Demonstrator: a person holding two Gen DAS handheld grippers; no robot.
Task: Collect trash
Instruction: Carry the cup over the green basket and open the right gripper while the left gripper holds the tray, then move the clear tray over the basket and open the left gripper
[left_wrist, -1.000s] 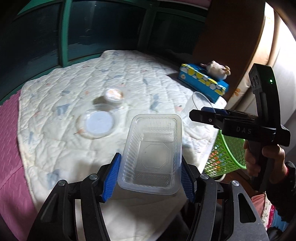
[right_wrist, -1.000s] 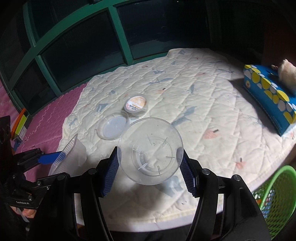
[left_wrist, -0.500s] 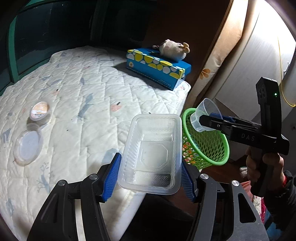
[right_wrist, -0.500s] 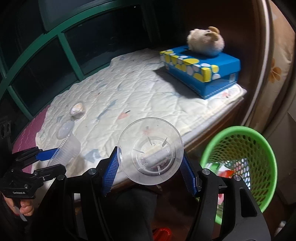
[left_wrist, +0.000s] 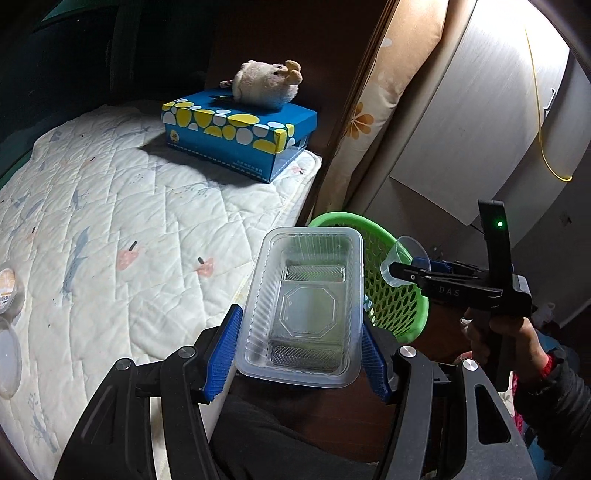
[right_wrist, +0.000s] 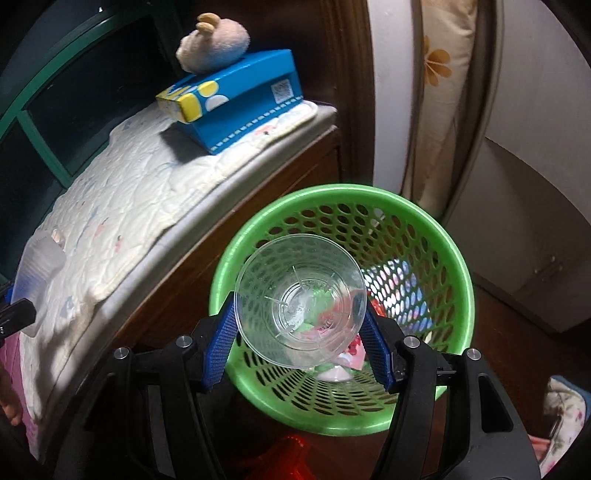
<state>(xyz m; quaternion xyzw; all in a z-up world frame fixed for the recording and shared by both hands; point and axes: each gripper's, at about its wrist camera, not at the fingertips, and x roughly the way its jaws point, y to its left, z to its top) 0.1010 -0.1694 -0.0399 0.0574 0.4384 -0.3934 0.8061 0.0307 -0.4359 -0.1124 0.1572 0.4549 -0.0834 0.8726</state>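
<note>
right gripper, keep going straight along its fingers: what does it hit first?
Likely the green basket. The right gripper, shut on the clear cup, points down into the basket's mouth, so the cup would probably meet the trash inside first; depth is unclear.

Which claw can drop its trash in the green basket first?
Probably the right claw: its clear cup hangs over the green basket. The left claw's plastic tray is short of the rim.
</note>
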